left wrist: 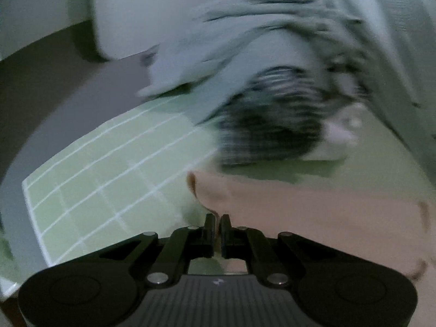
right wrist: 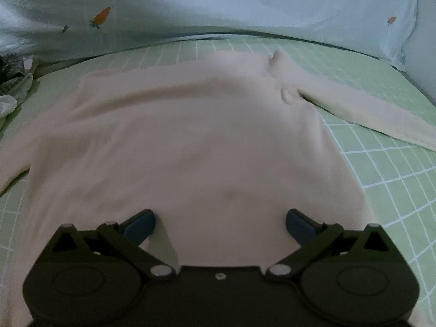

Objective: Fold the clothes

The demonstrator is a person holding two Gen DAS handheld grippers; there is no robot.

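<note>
Now: left hand-held gripper (left wrist: pixel 217 222) pinching sweater (right wrist: pixel 190 141) edge | right hand-held gripper (right wrist: pixel 220 224) wide | collar far.

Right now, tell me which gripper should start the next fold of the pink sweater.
Left. The left gripper is already shut on an edge of the pink sweater, probably ready to lift it over. The right gripper hangs open above the sweater, holding nothing.

A pale pink long-sleeved sweater (right wrist: pixel 190 141) lies spread flat on the green checked bedsheet (right wrist: pixel 381 163), one sleeve angled outward.
</note>
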